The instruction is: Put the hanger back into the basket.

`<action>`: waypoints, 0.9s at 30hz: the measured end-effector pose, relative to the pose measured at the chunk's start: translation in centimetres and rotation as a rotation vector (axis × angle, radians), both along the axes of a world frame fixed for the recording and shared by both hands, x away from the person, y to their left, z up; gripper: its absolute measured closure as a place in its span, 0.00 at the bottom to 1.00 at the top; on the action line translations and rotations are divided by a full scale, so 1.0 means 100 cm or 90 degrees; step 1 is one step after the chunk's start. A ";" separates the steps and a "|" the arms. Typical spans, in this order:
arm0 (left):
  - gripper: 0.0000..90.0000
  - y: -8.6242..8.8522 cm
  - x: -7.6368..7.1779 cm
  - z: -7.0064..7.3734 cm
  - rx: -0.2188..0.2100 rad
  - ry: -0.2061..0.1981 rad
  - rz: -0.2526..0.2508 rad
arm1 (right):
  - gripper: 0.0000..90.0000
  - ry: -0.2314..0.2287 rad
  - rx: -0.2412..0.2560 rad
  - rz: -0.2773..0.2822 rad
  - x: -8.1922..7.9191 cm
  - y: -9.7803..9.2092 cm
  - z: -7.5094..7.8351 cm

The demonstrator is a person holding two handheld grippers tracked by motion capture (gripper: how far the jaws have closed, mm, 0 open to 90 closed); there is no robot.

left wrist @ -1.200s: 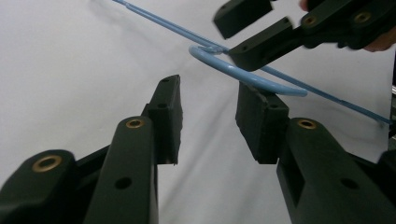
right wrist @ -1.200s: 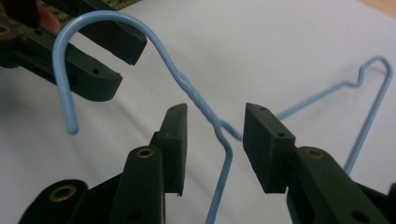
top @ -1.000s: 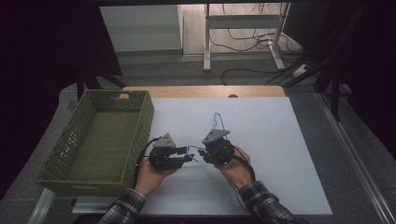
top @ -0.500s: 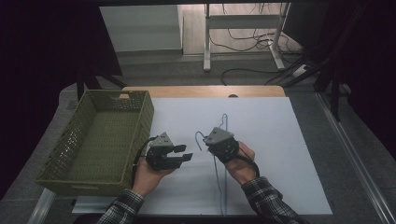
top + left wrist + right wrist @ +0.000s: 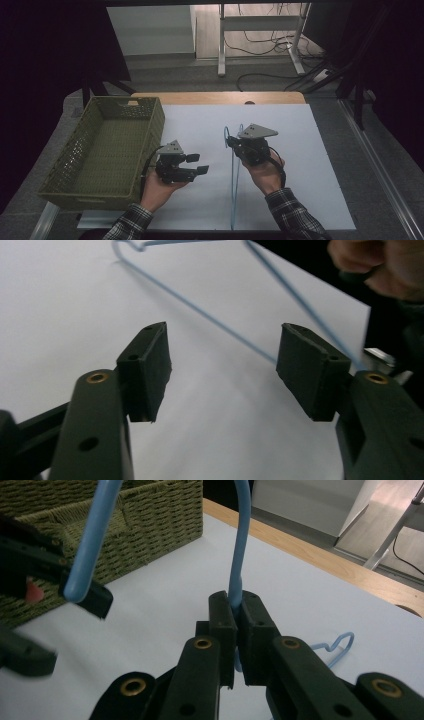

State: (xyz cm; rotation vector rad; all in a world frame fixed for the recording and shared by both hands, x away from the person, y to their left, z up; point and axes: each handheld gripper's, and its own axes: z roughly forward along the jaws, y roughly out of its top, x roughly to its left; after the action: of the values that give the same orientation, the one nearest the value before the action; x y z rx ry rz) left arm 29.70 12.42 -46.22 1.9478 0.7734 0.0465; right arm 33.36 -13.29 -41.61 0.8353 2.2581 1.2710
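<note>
Your left gripper (image 5: 196, 164) sits just right of the green woven rectangular basket (image 5: 105, 147), its jaws spread wide with nothing between them; in the left gripper view only bare white surface lies between the pads (image 5: 150, 367), and the hanger's wire crosses beyond them. Your right gripper (image 5: 231, 143) has its jaws pressed tight on the thin light-blue wire coat hanger (image 5: 233, 175), pinching the neck just below the hook, as the right gripper view shows (image 5: 236, 587). The hanger stands on edge, hook up near the gripper, its frame running down toward your side of the table.

Both hands work over the white tabletop sheet (image 5: 310, 150), which has a wooden edge strip (image 5: 220, 97) at the far side. Beyond it lie a grey floor, a white desk frame (image 5: 260, 35) and dark cables (image 5: 270, 77).

A second ago the two grippers met at the centre; now your left one is drawn back toward the basket and opened, while your right has the hanger alone.
</note>
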 end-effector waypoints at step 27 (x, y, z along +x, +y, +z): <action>0.32 -0.062 -0.016 0.006 0.059 0.024 -0.020 | 0.95 -0.021 0.021 -0.034 -0.008 0.012 0.004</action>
State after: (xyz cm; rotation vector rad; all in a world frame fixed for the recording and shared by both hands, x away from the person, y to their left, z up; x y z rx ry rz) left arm 28.12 6.21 -45.66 2.0533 0.7764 0.0268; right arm 32.53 -12.07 -41.26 0.8734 2.1800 1.2925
